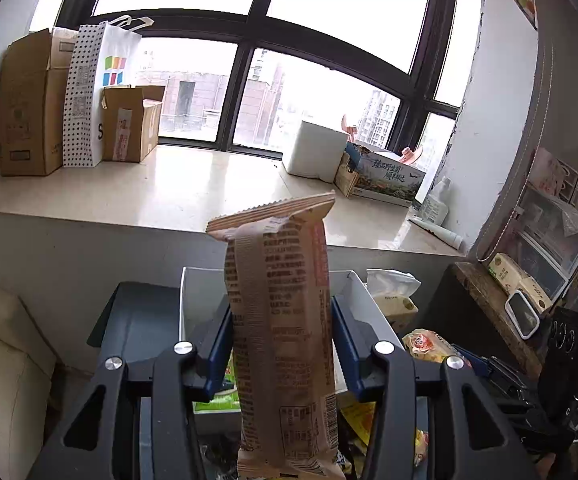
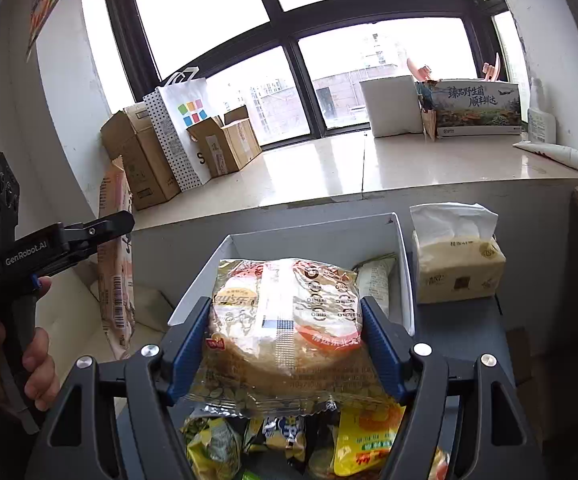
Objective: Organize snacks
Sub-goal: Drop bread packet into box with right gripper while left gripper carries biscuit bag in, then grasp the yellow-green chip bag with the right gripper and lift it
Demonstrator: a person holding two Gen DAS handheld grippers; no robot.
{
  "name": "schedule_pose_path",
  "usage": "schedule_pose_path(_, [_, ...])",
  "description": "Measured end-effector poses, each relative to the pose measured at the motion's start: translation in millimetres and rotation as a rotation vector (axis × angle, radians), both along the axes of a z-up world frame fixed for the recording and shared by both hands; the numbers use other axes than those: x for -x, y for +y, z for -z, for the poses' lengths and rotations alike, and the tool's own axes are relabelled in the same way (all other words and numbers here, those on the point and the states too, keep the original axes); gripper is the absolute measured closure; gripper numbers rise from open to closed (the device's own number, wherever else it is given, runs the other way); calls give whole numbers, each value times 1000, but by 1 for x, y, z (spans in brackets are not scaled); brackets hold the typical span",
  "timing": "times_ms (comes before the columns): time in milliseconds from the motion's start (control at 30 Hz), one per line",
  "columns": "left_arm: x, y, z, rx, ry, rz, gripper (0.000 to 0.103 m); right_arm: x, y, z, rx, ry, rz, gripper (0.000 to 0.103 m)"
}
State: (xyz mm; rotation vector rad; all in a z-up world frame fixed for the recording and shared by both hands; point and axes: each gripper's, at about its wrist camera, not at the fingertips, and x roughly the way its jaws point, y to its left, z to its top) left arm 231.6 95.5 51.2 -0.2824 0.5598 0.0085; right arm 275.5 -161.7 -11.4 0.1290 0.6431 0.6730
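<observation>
A long brown-pink snack packet (image 1: 285, 320) stands upright between the blue pads of my left gripper (image 1: 281, 344), which is shut on it. From the right wrist view, that left gripper (image 2: 123, 220) and its packet (image 2: 115, 272) hang at the left, with a hand (image 2: 37, 360) on the handle. My right gripper (image 2: 285, 332) is shut on a clear-wrapped round cake packet (image 2: 285, 320), just in front of a white open box (image 2: 317, 236). That white box (image 1: 353, 280) is partly hidden behind the long packet. Inside it lies a pale wrapped snack (image 2: 375, 280). Loose snack bags (image 2: 289, 440) lie under the right gripper.
A tissue pack (image 2: 457, 260) stands right of the box on the dark table (image 2: 465, 320). Behind is a stone window sill (image 2: 409, 160) with cardboard boxes (image 2: 141, 152), a dotted paper bag (image 2: 185, 120), a white foam box (image 2: 391, 106) and a printed carton (image 2: 477, 108). A pale cushion (image 1: 5, 360) lies at left.
</observation>
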Motion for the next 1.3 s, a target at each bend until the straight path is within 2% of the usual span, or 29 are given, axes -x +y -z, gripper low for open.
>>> schedule_pose_path(100, [-43, 1, 4, -25, 35, -9, 52, -42, 10, 8, -5, 81, 24, 26])
schedule_pose_path(167, [-69, 4, 17, -29, 78, -16, 52, -63, 21, 15, 63, 89, 41, 26])
schedule_pose_path(233, [-91, 6, 37, -26, 136, -22, 52, -78, 29, 24, 114, 80, 51, 26])
schedule_pose_path(333, [-113, 12, 72, 8, 229, -25, 50, -93, 32, 38, 140, 115, 68, 25])
schedule_pose_path(367, [-117, 14, 83, 20, 252, -27, 48, -98, 33, 43, 153, 137, 61, 22])
schedule_pose_path(400, [-120, 15, 92, 17, 268, -32, 36, -102, 35, 49, 163, 165, 55, 12])
schedule_pose_path(433, [-121, 15, 98, 5, 271, -41, 16, -106, 35, 55, 175, 188, 57, 9])
schedule_pose_path(467, [-121, 16, 102, -3, 271, -45, 6, -107, 35, 58, 191, 192, 79, 5])
schedule_pose_path(500, [-120, 17, 104, -2, 267, -42, 0, -107, 32, 59, 198, 181, 102, 5])
schedule_pose_path(600, [-116, 18, 105, -11, 273, -37, 0, -105, 22, 58, 160, 167, 129, 0])
schedule_pose_path(700, [-107, 18, 102, -30, 261, -41, 0, -99, 16, 53, 123, 152, 136, 0])
schedule_pose_path(800, [-96, 19, 94, -43, 243, -53, 0, -90, 15, 44, 131, 117, 136, 0])
schedule_pose_path(967, [-64, 12, 71, -63, 191, -38, 0, -64, 9, 18, 103, 39, 151, 0])
schedule_pose_path(1067, [-31, 9, 52, -45, 147, -21, 0, -40, -5, 1, 22, -7, 117, 0])
schedule_pose_path(1200, [26, -3, 36, -72, 78, 3, 0, 4, -18, -12, 19, -55, 82, 0])
schedule_pose_path(1300, [71, -12, 36, -53, 45, 41, 0, 44, -29, -11, -20, -71, 25, 0])
